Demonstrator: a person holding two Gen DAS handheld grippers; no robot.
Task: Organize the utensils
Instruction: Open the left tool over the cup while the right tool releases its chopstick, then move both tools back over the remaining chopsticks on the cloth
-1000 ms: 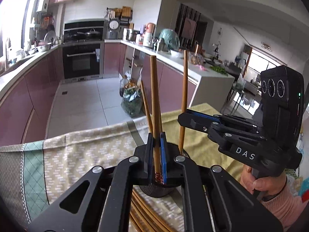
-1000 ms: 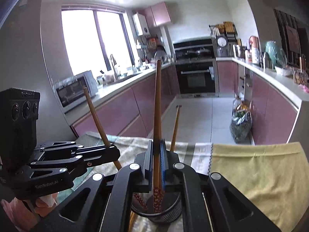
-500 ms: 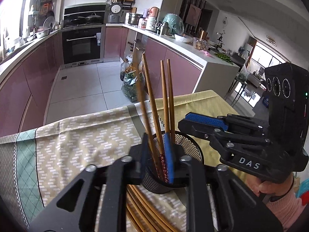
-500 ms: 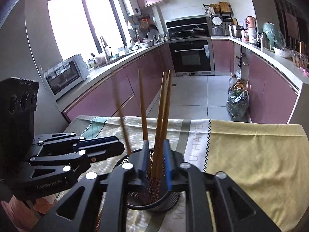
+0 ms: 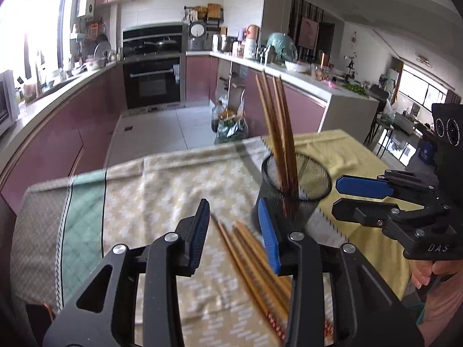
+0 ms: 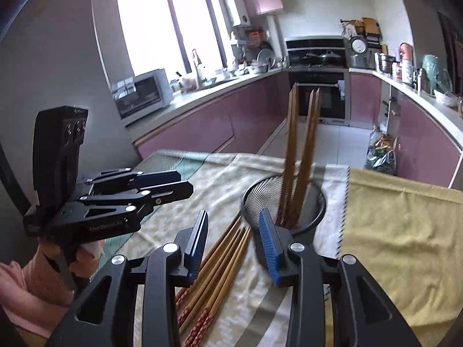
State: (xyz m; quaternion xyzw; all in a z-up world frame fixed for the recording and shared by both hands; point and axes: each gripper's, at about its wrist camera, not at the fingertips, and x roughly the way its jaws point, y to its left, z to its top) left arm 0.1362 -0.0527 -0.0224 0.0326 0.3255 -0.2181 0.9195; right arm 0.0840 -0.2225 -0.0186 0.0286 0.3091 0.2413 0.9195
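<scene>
Both chopsticks I'd pinched now stood in the mesh holder (image 5: 295, 185) while my left gripper (image 5: 235, 231) and right gripper (image 6: 234, 243) were opening, empty. Loose chopsticks (image 6: 220, 263) lay on the patterned cloth (image 5: 162, 190); purple kitchen cabinets (image 6: 220, 127) stood beyond.

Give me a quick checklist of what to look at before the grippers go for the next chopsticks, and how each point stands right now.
1. Left gripper empty: ok, jaws opening, nothing gripped.
2. Right gripper empty: ok, jaws opening, nothing gripped.
3. Mesh cup upright on the cloth: ok.
4. Chopsticks already in the cup staying inside: ok, they lean on the rim.
5. Loose chopsticks within reach: ok, lying beside the cup in front of both grippers.
6. Loose chopsticks easy to pick singly: cannot tell, they lie bunched together.
</scene>
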